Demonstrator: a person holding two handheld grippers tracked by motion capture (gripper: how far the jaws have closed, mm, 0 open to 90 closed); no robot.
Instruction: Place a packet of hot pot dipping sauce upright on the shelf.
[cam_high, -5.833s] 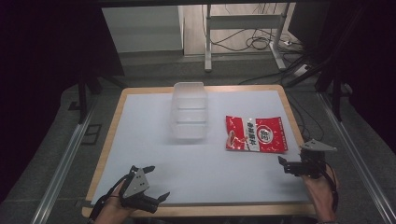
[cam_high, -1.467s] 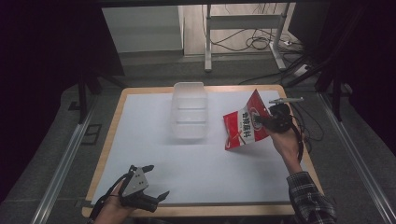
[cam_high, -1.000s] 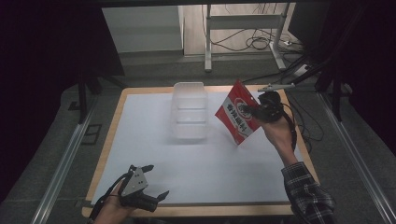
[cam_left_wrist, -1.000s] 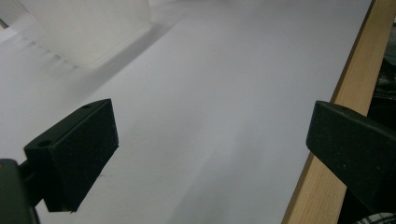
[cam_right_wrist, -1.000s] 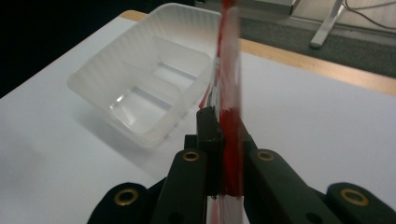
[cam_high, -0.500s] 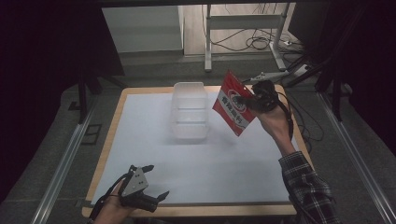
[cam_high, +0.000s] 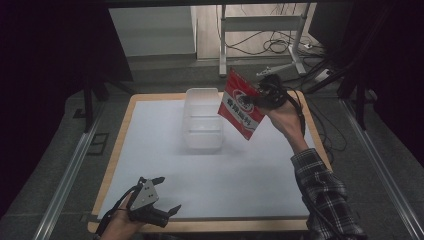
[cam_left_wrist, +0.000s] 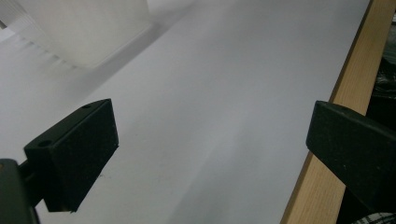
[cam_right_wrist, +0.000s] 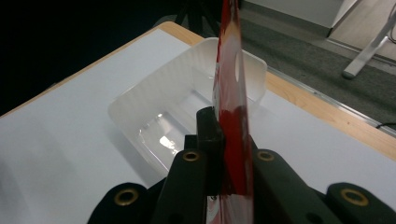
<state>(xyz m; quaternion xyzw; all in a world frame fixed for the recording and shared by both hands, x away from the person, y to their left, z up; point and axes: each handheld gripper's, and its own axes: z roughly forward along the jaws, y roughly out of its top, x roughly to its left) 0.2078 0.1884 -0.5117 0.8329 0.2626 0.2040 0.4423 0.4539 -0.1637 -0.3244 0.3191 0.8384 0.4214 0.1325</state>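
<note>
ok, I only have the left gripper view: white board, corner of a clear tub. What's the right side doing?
Observer: The right hand-held gripper holds a red packet in the air, beside the tub.
Operator: Firm grip?
Observer: Its jaws are shut on the packet's edge, seen edge-on in the right gripper view.
Operator: Tub empty?
Observer: Yes, nothing lies in it.
Operator: And my left one?
Observer: The left hand-held gripper sits open at the table's near edge.
</note>
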